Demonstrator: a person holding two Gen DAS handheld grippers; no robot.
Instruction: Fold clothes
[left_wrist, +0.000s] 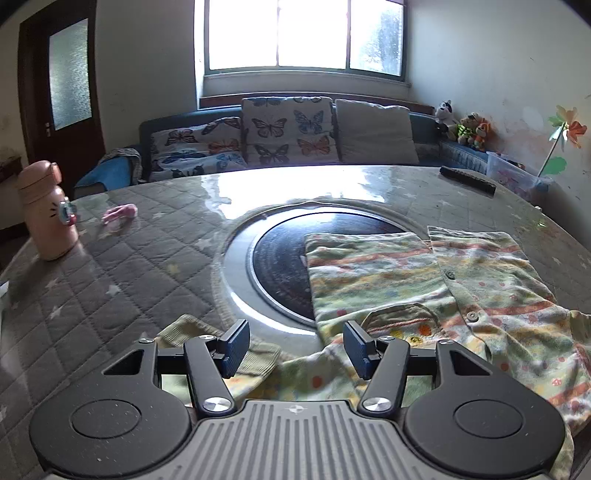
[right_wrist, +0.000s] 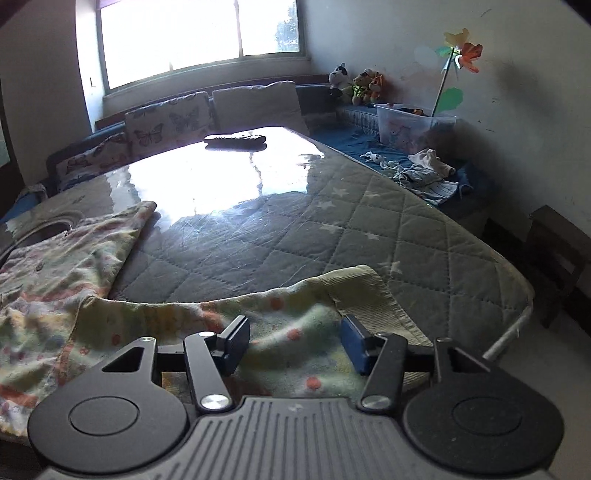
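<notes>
Backlit window (left_wrist: 303, 33), table (right_wrist: 207, 177) glare, fisheye.

Both grippers — left (left_wrist: 295, 349), right (right_wrist: 295, 343) — black linkages, silver screws, blue-padded jaws, ribbed grey base.

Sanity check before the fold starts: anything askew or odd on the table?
Nothing spilled or damaged. The pale green patterned child's shirt lies half over the round black inset in the quilted grey table cover, its near sleeve rumpled at the table edge. Left tool and right tool are open, gripping nothing.

Both wrist views low, near, sharing garment (left_wrist: 424, 280), seemingly.
</notes>
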